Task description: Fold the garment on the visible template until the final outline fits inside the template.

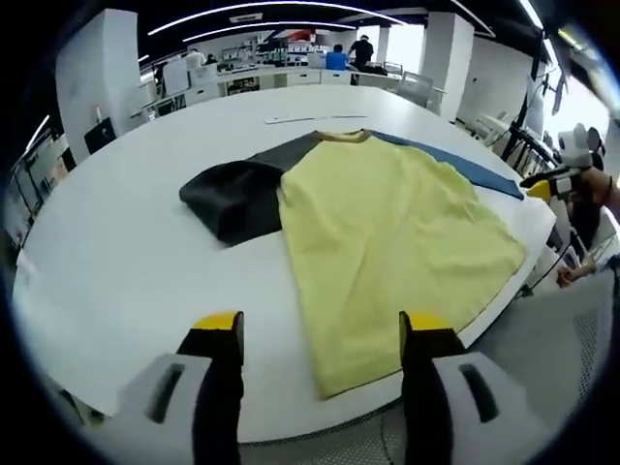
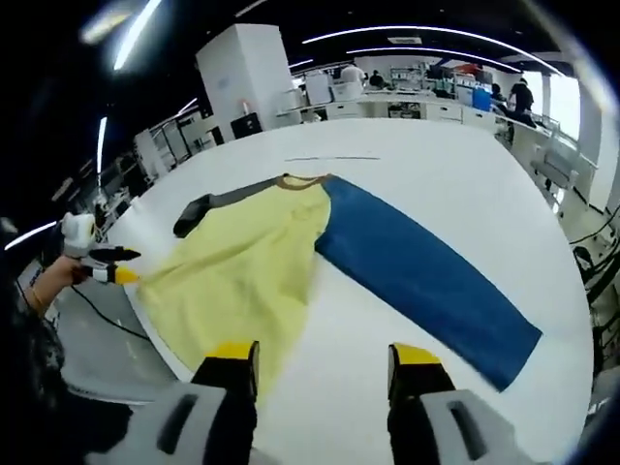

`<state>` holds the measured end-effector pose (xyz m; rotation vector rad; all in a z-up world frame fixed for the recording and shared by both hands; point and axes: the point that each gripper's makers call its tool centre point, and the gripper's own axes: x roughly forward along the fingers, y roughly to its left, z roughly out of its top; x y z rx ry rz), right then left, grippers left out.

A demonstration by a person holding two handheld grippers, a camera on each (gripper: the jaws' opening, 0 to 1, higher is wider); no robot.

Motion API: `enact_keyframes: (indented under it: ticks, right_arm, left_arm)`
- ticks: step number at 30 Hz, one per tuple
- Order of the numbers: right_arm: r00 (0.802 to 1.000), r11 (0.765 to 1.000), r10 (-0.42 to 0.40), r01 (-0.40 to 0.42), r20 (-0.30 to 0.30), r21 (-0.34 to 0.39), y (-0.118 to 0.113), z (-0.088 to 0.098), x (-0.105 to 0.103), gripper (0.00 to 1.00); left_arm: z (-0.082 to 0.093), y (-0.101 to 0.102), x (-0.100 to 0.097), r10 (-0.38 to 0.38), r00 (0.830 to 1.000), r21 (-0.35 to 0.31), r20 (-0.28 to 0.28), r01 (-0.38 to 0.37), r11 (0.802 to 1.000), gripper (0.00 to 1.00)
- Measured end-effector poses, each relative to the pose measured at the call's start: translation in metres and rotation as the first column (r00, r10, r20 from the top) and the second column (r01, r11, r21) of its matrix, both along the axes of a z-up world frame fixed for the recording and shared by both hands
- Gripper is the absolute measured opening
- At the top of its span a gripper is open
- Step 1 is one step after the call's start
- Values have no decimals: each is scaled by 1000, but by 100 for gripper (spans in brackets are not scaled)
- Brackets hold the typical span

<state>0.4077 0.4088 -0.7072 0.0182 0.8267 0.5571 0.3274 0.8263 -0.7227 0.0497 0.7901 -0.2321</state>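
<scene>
Left gripper (image 1: 321, 329) hovered with jaws spread and empty, yellow garment (image 1: 387, 232) flat on white table (image 1: 116, 252) just ahead, right gripper (image 2: 322, 360) likewise released, blue template (image 2: 417, 271) ahead to its right.

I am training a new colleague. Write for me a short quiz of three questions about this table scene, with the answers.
1. True or false: the left gripper is shut on the yellow garment.
2. Which colour is the long sleeve lying flat on the white table? A) red B) blue C) green
3. Fill in: the other sleeve is ___ in colour.

Key: 1 false, both grippers are open and hold nothing; 2 B; 3 black.
</scene>
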Motion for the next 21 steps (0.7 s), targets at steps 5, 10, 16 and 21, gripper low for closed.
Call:
enact_keyframes:
  ticks: [5,10,16,21]
  right_arm:
    - [999,999,-49,49,0,2,-9,3,3,58]
    - [995,995,-97,97,1,11,-16,2,12,57]
    - [979,979,-205,205,-5,-4,-42,-6,27,57]
    - [947,944,-320,318,-5,-87,-80,-15,35,53]
  left_arm:
    - [2,-1,1,-15,1000,18,15,14,1000,78]
    - [5,-2,5,-14,999,10,37,14,1000,89]
    - [10,0,8,-14,998,14,62,13,1000,95]
    - [16,-1,10,-21,996,18,88,20,1000,97]
